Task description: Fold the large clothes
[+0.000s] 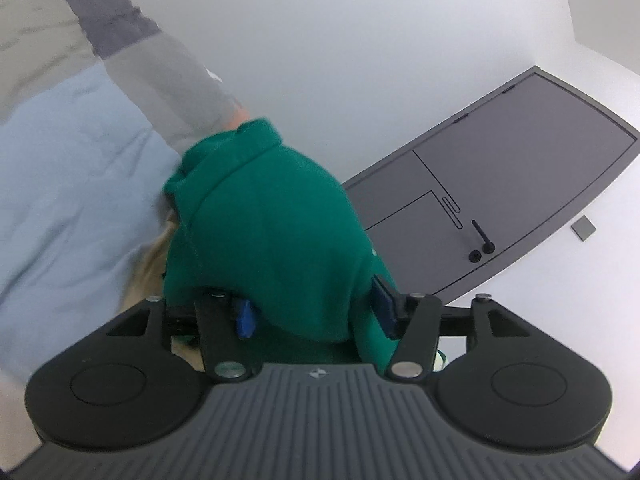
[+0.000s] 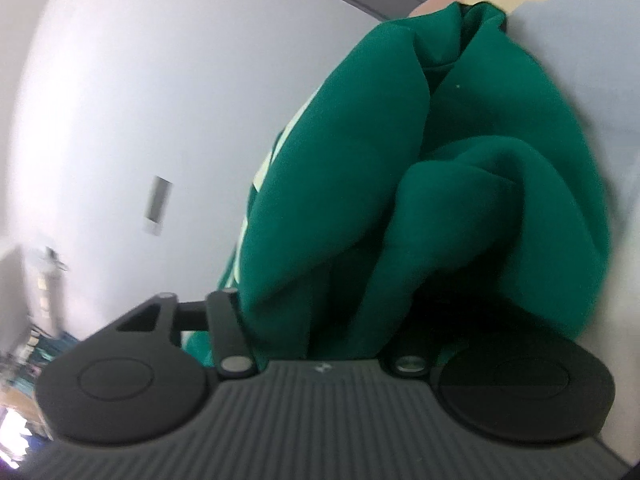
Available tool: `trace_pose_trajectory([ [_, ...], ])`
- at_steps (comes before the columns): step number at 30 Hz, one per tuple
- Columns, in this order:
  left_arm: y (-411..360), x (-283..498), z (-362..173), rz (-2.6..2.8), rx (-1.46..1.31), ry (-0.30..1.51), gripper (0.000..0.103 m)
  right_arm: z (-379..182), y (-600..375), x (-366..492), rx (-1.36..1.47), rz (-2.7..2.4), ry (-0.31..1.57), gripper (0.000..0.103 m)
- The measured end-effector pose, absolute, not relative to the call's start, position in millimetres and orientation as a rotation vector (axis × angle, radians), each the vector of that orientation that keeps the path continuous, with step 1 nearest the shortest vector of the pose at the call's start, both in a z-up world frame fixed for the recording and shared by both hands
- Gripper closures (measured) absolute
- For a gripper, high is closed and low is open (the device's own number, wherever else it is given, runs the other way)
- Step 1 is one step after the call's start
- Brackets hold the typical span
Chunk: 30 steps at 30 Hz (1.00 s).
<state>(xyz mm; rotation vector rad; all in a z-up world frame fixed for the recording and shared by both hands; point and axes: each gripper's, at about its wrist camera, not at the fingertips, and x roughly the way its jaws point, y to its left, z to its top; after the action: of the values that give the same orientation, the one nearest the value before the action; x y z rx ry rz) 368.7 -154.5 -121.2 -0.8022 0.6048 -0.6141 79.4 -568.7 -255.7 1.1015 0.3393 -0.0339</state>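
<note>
Left gripper (image 1: 316, 316) jaws part-open, green garment (image 1: 272, 232) bunched between them; right gripper (image 2: 320, 320) buried in cloth, state unclear.

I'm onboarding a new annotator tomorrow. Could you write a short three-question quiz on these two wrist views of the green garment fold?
1. True or false: in the left wrist view, the green garment lies bunched between the fingers of the left gripper.
2. Multiple choice: in that view, what lies on the white table to the right of the garment? A) a dark grey mat with outlined shapes B) a red basket C) a stack of plates
3. Fill in: in the right wrist view, the garment shows pale ___ along its left edge.

Key: 1 true; 2 A, the grey mat; 3 lettering or print, too blurred to read.
</note>
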Motion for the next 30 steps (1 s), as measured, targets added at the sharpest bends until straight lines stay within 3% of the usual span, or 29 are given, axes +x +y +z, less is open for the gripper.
trace_pose_trajectory([
  [8, -134.4, 305.6, -55.5, -0.545, -0.527, 0.572, 0.040, -203.0, -533.4, 9.5, 0.970, -0.073, 0.380, 0.040],
  [20, -117.4, 181.4, 78.4, -0.569, -0.232, 0.440, 0.038, -35.0, -454.3, -56.9, 0.627, 0.009, 0.222, 0.040],
  [30, -99.7, 90.6, 114.4, -0.585, -0.138, 0.397, 0.022, 1.7, -390.5, -103.7, 0.420, 0.031, 0.184, 0.040],
])
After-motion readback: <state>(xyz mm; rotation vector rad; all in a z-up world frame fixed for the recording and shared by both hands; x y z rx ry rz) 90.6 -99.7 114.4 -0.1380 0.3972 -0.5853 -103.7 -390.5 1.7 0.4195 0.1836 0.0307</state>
